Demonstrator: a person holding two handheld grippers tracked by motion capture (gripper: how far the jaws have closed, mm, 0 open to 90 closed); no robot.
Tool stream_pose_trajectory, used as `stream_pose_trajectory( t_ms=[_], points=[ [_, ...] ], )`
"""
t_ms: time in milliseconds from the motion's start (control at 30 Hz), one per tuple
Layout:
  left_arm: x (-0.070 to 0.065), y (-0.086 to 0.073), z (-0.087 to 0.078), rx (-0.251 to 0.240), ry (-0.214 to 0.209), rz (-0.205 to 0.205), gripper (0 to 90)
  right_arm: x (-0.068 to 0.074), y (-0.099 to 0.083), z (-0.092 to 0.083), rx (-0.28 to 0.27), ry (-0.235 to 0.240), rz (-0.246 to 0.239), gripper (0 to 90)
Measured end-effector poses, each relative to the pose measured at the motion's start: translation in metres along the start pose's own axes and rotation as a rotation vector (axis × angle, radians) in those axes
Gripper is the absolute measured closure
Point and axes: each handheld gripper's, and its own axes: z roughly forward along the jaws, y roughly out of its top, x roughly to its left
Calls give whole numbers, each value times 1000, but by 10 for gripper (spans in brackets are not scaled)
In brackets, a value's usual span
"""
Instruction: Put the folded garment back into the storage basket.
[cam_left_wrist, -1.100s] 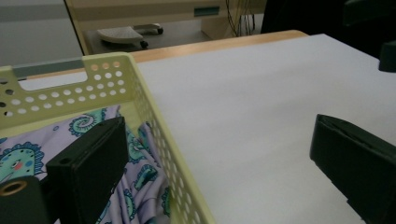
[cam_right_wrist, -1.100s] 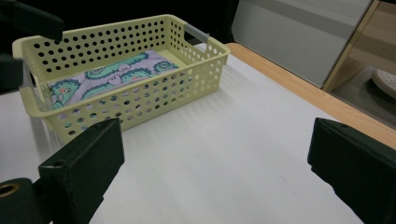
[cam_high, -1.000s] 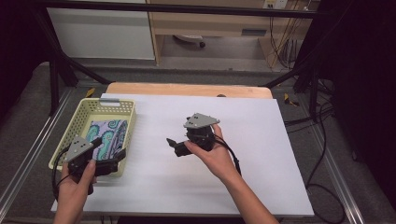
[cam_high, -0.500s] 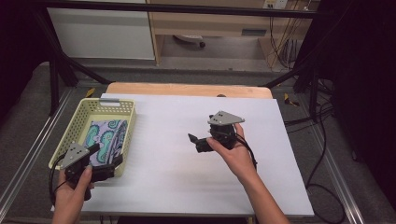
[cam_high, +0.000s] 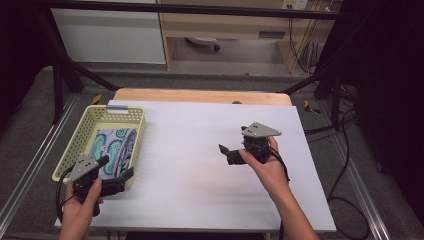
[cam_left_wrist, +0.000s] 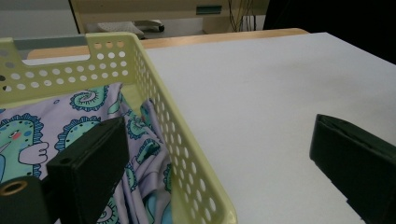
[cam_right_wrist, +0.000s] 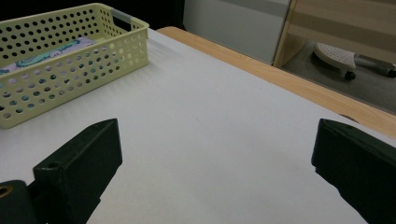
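My left gripper (cam_high: 116, 175) sits at about eight o'clock on the table (cam_high: 200, 200), jaws spread wide and holding nothing, straddling the near right wall of the yellow basket (cam_high: 136, 131). The paisley cloth (cam_high: 112, 147) lies crumpled inside that basket. My right gripper (cam_high: 226, 152), around three o'clock, is also wide open and empty above bare white tabletop.

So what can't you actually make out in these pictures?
- Patterned cloth in the basket: high view, its near end is covered by the left gripper; left gripper view, the picture's edges and the basket wall cut it off.
- Basket floor: covered by the cloth.
- Right gripper: high view, its body is half hidden by the hand.
- Basket in the right gripper view: cut off at the left edge.
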Motion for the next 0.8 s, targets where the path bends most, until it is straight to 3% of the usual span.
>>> stream_pose_trajectory(
  t_ms=[300, 800],
  points=[
    [3, -3, 1, -14, 17, -12, 55, -17, -9, -18, -7, -45, 15, 29],
    [1, -7, 3, -7, -4, -19, 55, -39, -26, -42, -28, -76, 54, 27]
  ],
)
